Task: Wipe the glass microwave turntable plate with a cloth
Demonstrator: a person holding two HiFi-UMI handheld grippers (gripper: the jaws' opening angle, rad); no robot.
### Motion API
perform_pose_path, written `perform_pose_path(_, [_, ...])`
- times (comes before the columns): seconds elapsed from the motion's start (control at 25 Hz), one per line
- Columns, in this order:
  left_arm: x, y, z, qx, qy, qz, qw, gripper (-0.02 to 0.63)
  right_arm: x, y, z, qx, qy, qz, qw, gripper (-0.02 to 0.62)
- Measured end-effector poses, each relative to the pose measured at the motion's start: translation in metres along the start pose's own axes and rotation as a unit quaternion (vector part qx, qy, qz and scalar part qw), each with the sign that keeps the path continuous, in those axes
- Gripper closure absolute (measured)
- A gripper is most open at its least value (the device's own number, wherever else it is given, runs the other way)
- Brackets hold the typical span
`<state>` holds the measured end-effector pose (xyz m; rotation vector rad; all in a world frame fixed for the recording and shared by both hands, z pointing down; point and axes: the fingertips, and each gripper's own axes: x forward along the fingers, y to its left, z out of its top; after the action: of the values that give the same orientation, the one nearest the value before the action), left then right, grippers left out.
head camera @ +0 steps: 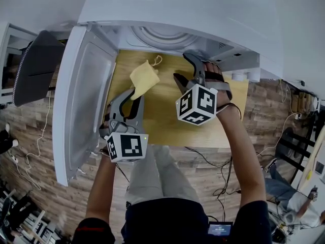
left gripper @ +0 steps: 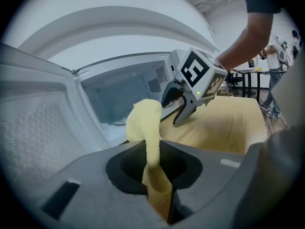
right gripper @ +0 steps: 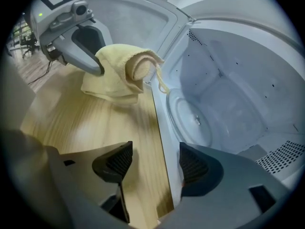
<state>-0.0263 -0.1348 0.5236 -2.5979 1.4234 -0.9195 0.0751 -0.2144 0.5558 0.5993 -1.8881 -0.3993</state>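
The glass turntable plate [right gripper: 190, 119] lies inside the open microwave [head camera: 177, 9]; its rim [head camera: 163, 36] shows at the cavity mouth. A yellow cloth [head camera: 143, 78] hangs above the wooden table in front of the opening, pinched at one end by my left gripper [head camera: 134, 94], which is shut on it. In the left gripper view the cloth [left gripper: 145, 123] rises from between the closed jaws [left gripper: 159, 194]. My right gripper [head camera: 184, 68] is open and empty just outside the cavity's front edge, right of the cloth. Its jaws [right gripper: 155, 163] straddle the microwave's front sill, with the plate just beyond.
The microwave door [head camera: 81, 100] stands swung open at the left, beside my left gripper. The wooden table [head camera: 167, 123] runs under both grippers. Cables trail over the floor [head camera: 213, 159] below the table's edge. A dark chair [head camera: 35, 65] stands at the far left.
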Motion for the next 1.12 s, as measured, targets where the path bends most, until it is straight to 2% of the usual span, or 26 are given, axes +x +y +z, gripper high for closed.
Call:
perform_pose_path(0.6, [0.001, -0.002, -0.001, 0.005, -0.003, 0.000, 1.0000, 0.537, 0.014, -0.015, 0.010, -0.092, 0.043, -0.045, 0.994, 0.314])
perform_pose_path(1.12, [0.000, 0.005, -0.009, -0.002, 0.001, 0.014, 0.9999, 0.537, 0.028, -0.017, 0.004, -0.119, 0.065, -0.071, 0.988, 0.310])
